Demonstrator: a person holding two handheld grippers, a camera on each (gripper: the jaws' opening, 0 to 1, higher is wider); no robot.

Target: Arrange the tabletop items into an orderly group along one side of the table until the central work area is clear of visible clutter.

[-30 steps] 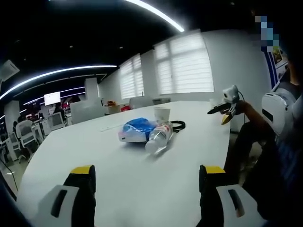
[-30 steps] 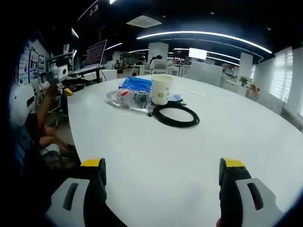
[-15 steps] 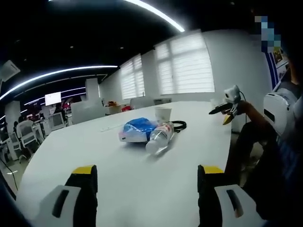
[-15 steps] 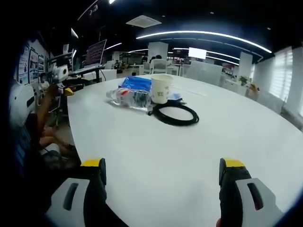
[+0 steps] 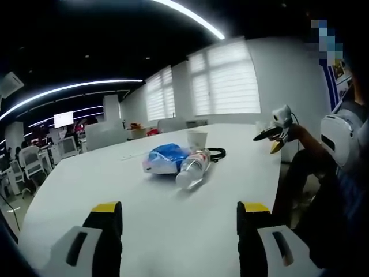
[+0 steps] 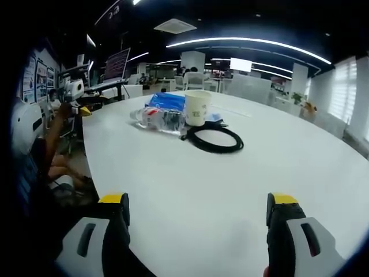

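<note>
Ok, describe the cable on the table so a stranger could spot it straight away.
On the white table, find the small cluster of items. The cable lies beside the paper cup and the plastic bottle. It alone is black, wound into a flat loop.

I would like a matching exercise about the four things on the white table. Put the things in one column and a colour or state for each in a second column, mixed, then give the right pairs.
Things:
1. bottle
2. cup
3. cable
4. bag

Colour or state:
A. black, coiled
B. blue
C. clear, lying on its side
D. white, standing upright

Pairs: 1-C, 2-D, 3-A, 4-B
</note>
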